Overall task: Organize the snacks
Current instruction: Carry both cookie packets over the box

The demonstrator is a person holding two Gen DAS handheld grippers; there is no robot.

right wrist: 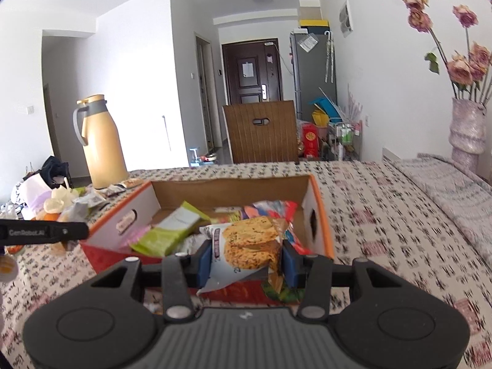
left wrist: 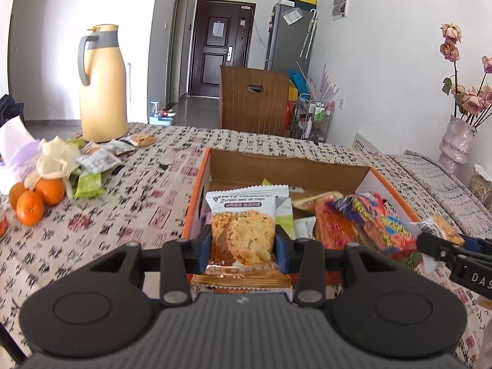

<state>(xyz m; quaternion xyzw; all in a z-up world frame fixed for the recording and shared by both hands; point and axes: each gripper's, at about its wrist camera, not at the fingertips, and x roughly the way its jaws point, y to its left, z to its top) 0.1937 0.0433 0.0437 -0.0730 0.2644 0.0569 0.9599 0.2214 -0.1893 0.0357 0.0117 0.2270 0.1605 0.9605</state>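
Each gripper carries one snack toward the same cardboard box (left wrist: 215,166) on the patterned counter (left wrist: 147,184), so the sorting looks well under way. The left gripper (left wrist: 243,243) is clamped on a pumpkin seed oat crisp packet (left wrist: 243,227), held upright by its sides so the sealed top clears the box's near rim — a pose that suits a straight drop inside. The right gripper (right wrist: 246,258) pinches a second oat crisp packet (right wrist: 249,243), tilted and crumpled, just above the near edge of the box.

Inside lie a green bar wrapper (right wrist: 172,230) and a red, multicoloured bag (left wrist: 366,224), piled loosely. More loose packets (left wrist: 98,160) wait at the far left beside the oranges (left wrist: 37,198) and the yellow thermos jug (left wrist: 103,83) — probably the remaining work.
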